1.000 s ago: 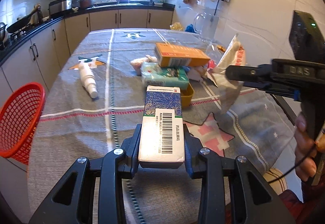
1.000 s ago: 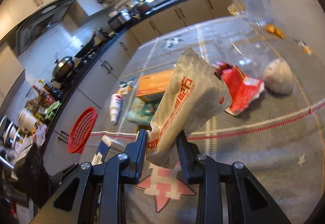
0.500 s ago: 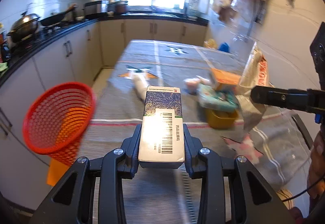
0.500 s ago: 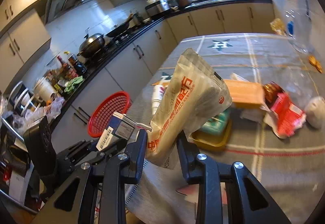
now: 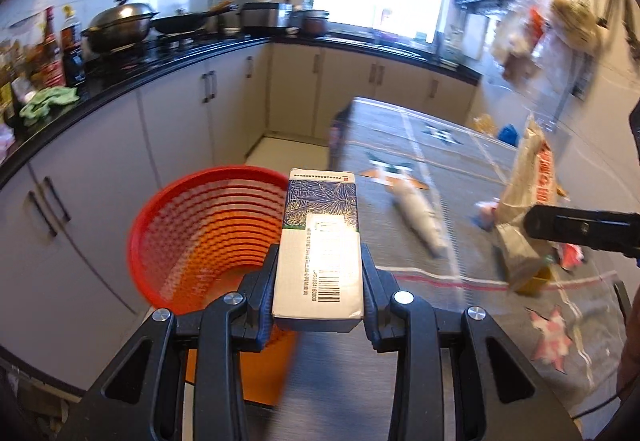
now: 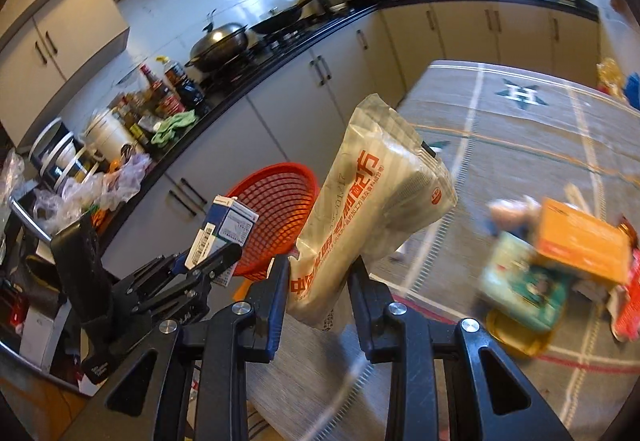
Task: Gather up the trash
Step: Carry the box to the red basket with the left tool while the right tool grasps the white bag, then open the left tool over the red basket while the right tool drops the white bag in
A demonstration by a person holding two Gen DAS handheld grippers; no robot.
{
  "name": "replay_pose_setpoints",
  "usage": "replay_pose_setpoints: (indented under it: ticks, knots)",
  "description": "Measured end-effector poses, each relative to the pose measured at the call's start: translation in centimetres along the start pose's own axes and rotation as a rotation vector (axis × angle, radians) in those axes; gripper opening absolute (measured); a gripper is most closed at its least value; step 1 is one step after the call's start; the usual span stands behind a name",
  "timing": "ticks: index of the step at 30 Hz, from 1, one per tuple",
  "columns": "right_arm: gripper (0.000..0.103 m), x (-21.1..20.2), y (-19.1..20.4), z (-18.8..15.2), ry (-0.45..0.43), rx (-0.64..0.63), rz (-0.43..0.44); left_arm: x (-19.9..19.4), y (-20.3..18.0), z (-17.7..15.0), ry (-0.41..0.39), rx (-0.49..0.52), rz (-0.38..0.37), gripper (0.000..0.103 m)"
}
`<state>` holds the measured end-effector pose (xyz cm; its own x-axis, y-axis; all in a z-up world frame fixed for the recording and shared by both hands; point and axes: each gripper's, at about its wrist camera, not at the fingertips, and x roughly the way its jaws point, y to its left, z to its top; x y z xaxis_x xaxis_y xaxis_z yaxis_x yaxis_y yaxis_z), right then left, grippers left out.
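Our left gripper point(image 5: 318, 283) is clamped on a blue-and-white carton point(image 5: 320, 241), its pads pressing the two long sides near the barcode end, so the box sticks straight out ahead of the fingers. We hold it low on the body, we judge, so that most of its length clears the jaws and it can drop free once they part. Our right gripper point(image 6: 318, 291) is closed on the lower end of a pale snack bag point(image 6: 372, 209) with red lettering; the soft bag stands up and leans to the right above the jaws, pinched where it is flat enough to grip.

Just past the carton's left side sits the red mesh basket point(image 5: 200, 237), off the table's left edge and below the level of the tabletop, in front of the pale cabinets point(image 5: 168, 129). Its mouth tips toward us, which suits dropping things in from the table side. In the right wrist view the carton appears in front of the basket's rim.

More rubbish lies on the grey cloth-covered table point(image 6: 520, 129): a white tube point(image 5: 420, 217) toward the left edge, and an orange box point(image 6: 580, 241) atop a green packet point(image 6: 520, 281) toward the right, both blurred.
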<state>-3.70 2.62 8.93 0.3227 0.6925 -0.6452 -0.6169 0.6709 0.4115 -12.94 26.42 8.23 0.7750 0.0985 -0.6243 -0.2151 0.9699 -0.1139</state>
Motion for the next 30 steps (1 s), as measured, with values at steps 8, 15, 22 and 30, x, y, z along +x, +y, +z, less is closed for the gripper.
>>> replay_pose_setpoints:
  ticks: [8, 15, 22, 30]
  knots:
    - [0.032, 6.2, 3.7, 2.5, 0.067, -0.052, 0.044, 2.8, 6.2, 0.3, 0.038, -0.104, 0.077, 0.034]
    - [0.032, 12.0, 6.0, 4.2, 0.113, -0.098, 0.044, 5.2, 8.4, 0.4, 0.06, -0.149, 0.085, 0.034]
    - [0.033, 16.4, 6.2, 4.3, 0.171, -0.096, 0.052, 6.9, 9.1, 0.1, 0.083, -0.151, 0.093, 0.034]
    - [0.038, 17.0, 6.5, 4.4, 0.178, -0.093, 0.057, 7.3, 8.7, -0.1, 0.09, -0.143, 0.088, 0.039]
